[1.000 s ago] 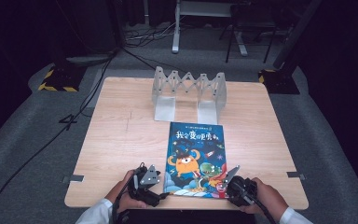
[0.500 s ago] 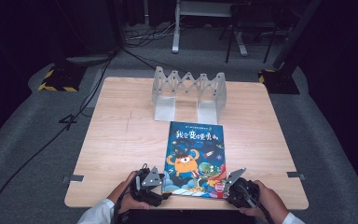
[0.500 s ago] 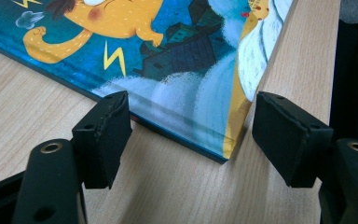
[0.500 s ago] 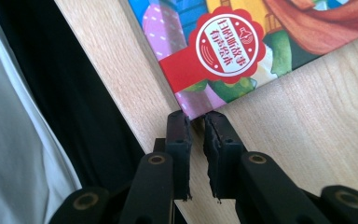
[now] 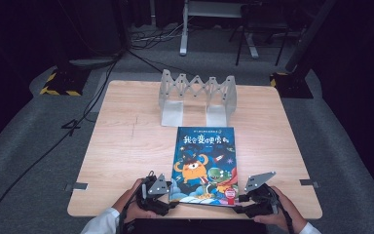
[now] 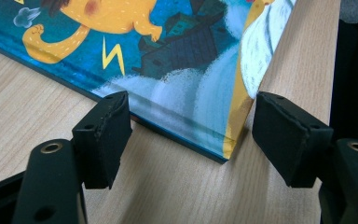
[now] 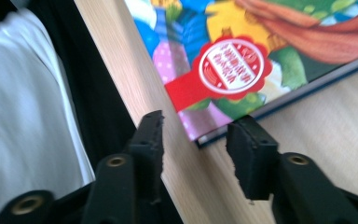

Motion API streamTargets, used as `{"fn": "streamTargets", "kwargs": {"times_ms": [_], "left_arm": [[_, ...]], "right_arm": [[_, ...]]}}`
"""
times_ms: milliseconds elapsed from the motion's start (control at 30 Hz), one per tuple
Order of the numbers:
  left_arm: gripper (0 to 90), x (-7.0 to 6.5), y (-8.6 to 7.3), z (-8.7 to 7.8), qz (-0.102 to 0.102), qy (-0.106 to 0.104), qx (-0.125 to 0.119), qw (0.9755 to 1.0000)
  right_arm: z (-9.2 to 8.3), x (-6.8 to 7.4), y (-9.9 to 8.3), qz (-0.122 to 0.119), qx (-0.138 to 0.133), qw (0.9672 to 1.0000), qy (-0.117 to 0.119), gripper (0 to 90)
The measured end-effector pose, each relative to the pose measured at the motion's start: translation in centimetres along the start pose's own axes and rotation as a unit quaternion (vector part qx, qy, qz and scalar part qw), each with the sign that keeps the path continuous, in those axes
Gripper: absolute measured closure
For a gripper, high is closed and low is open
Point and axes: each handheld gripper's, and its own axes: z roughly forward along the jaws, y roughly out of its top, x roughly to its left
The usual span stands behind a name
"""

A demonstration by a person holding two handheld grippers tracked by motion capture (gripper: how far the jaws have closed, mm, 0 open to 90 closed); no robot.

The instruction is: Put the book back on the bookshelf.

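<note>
A picture book point(image 5: 204, 163) with a blue cover and an orange cartoon creature lies flat on the wooden table point(image 5: 126, 141), its near edge close to the table's front edge. My left gripper point(image 5: 169, 194) is open at the near left corner of the book point(image 6: 168, 56), which sits between the jaws of that gripper point(image 6: 191, 135) without touching the pads. My right gripper point(image 5: 239, 200) is open at the near right corner. That corner of the book point(image 7: 242, 60), just below a red seal sticker point(image 7: 230, 65), pokes between the jaws of the right gripper point(image 7: 196, 135).
A clear zigzag book rack point(image 5: 197, 95) stands at the back middle of the table. The table's front edge point(image 7: 121, 84) runs right beside both grippers. A white sleeve point(image 7: 23, 116) lies just beyond the edge. Cables and stand legs point(image 5: 185, 29) cross the floor behind.
The left gripper has edged slightly right toward the book's corner. The right gripper has shifted only a little at the other corner. The book has not moved.
</note>
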Motion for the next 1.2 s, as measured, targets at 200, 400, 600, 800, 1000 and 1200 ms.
{"fn": "streamTargets", "kwargs": {"times_ms": [200, 400, 600, 800, 1000, 1200], "left_arm": [[28.5, 0.0, 0.0, 0.0, -0.002, 0.001, -0.001, 1.0000], [28.5, 0.0, 0.0, 0.0, 0.000, 0.001, 0.000, 1.0000], [28.5, 0.0, 0.0, 0.0, -0.002, 0.001, -0.002, 1.0000], [28.5, 0.0, 0.0, 0.0, -0.002, 0.001, -0.002, 1.0000], [28.4, 0.0, 0.0, 0.0, -0.002, 0.001, -0.001, 1.0000], [28.4, 0.1, 0.0, 0.0, -0.001, 0.004, 0.000, 1.0000]], "right_arm": [[-0.4, -1.3, 0.4, 0.020, -0.049, 0.9982, 0.027, 45.2], [-0.8, -2.8, 0.8, 0.051, -0.086, 0.9926, 0.069, 39.2], [-0.9, -4.0, 1.3, 0.075, -0.099, 0.9891, 0.078, 39.3], [0.1, -4.9, 2.1, 0.090, -0.109, 0.9872, 0.074, 39.2], [1.1, -5.3, 2.5, 0.094, -0.115, 0.9853, 0.085, 38.3], [1.6, -5.7, 3.0, 0.092, -0.124, 0.9839, 0.090, 37.9]]}}
